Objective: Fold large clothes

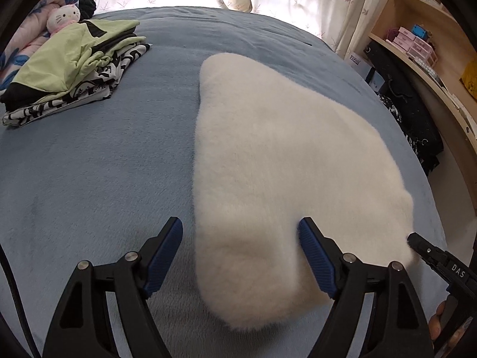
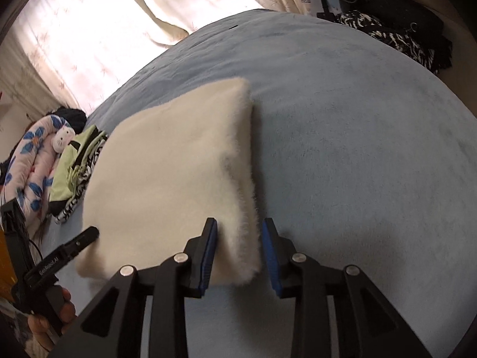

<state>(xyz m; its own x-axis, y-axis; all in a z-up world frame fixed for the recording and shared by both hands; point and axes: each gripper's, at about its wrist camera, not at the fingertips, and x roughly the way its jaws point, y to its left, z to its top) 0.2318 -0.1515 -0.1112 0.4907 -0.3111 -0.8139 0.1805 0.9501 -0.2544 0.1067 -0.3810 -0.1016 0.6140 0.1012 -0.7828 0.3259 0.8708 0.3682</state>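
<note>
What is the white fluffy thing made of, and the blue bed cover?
The white garment looks like long-pile fleece or faux fur: matte, with fine hairs fringing its edges. The bed cover looks like short plush or velvety fabric: a soft, dull blue with faint brushed streaks. Neither fibre can be told for sure.

One white fluffy garment lies on one blue bed, with one pile of folded clothes (green on top) and one plush cat. Two tongs appear, left tongs and right tongs.
</note>
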